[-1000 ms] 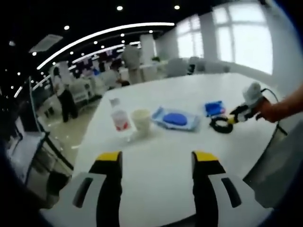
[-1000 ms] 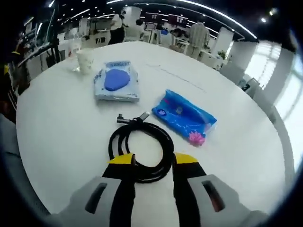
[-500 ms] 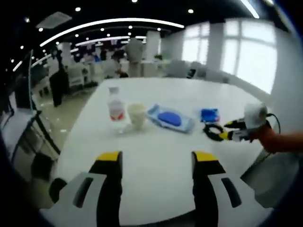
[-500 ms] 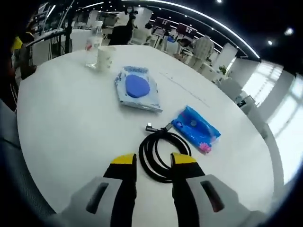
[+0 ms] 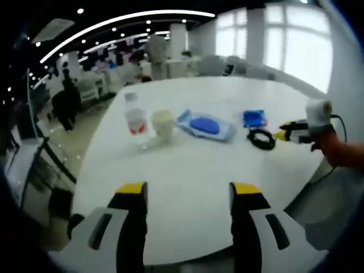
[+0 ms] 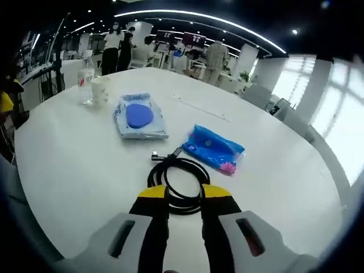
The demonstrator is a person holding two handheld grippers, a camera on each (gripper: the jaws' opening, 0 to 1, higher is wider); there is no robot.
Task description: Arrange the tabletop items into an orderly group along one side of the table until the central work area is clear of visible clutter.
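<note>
The right gripper (image 6: 183, 193) pinches the near edge of the black cable coil (image 6: 178, 183) — its jaws hide that bit. The left gripper (image 5: 189, 190) hangs wide apart over bare white table (image 5: 187, 165). Farther off sit a bottle (image 5: 135, 120), a cup (image 5: 162, 123) and two blue packs (image 6: 136, 116) (image 6: 214, 148) — labels too blurry to read.

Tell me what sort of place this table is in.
Most likely a large open-plan office or workshop hall. Long strip lights curve across a dark ceiling, people stand among further desks behind, and tall windows line one side. The round white table itself looks like a meeting table.
</note>
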